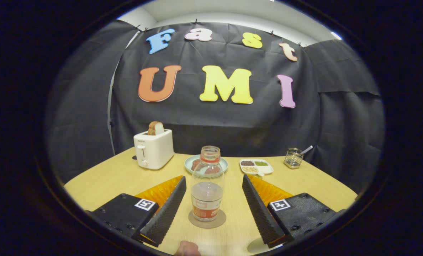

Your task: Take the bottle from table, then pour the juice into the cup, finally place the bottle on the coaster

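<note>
Fingers point(168, 209) of the gripper point(214, 213) stand spread wide apart, one on either side of the bottle point(207, 185), and neither touches it; a clear gap of bare tabletop shows between each ribbed inner face and the bottle's wall.

The bottle serves as the landmark here. It is a clear plastic one with no cap on its open neck, a coloured band around the neck and a label around its lower part, and it stands upright between the fingers. Inside, the liquid level sits at about mid-height. Directly under the bottle lies the round coaster point(207, 219), its rim showing all around the base, so the bottle rests on it.

Nearer than the bottle, at the very front between the finger bases, a fingertip of the person point(187, 249) pokes into sight. Right of it, close beside the right finger's base, a pale curved edge shows; it may be the cup, but too little of it is seen to tell.

Just behind the bottle, partly hidden by its neck, sits a pale round plate point(189, 164) with reddish-brown food on it. Behind and to the left of the bottle stands a white toaster point(154, 149) with a slice of bread point(156, 128) sticking up from its slot. Behind and to the right lies a small white divided dish point(257, 166) holding grains of different colours, and farther right still a little wire holder point(293, 158) with a utensil handle leaning out.

All of it rests on the light wooden table point(115, 177).
</note>
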The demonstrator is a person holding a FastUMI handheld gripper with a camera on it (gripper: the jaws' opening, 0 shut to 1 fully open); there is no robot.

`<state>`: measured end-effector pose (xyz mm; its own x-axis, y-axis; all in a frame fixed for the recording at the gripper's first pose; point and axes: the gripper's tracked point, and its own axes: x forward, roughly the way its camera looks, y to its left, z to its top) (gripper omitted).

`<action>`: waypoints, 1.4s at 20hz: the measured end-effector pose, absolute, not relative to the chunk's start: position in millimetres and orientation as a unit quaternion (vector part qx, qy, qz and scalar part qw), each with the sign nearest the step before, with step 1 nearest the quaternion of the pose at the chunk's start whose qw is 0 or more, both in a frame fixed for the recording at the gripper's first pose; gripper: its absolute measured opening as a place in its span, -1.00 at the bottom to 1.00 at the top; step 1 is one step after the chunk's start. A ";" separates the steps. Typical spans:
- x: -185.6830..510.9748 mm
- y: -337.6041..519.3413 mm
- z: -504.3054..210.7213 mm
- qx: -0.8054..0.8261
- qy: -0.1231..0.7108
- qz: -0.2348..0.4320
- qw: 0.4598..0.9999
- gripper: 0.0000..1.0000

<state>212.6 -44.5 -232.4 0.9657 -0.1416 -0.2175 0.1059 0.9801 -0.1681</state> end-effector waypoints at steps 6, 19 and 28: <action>148.8 -11.3 -126.2 -0.074 0.077 -0.040 0.993 1.00; 5.5 20.1 5.1 -0.054 -0.005 -0.024 0.998 1.00; -40.5 28.4 5.2 -0.038 -0.006 -0.001 0.999 1.00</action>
<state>-40.5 28.4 5.2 0.9999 -0.0008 0.0117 0.0017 0.9971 -0.0761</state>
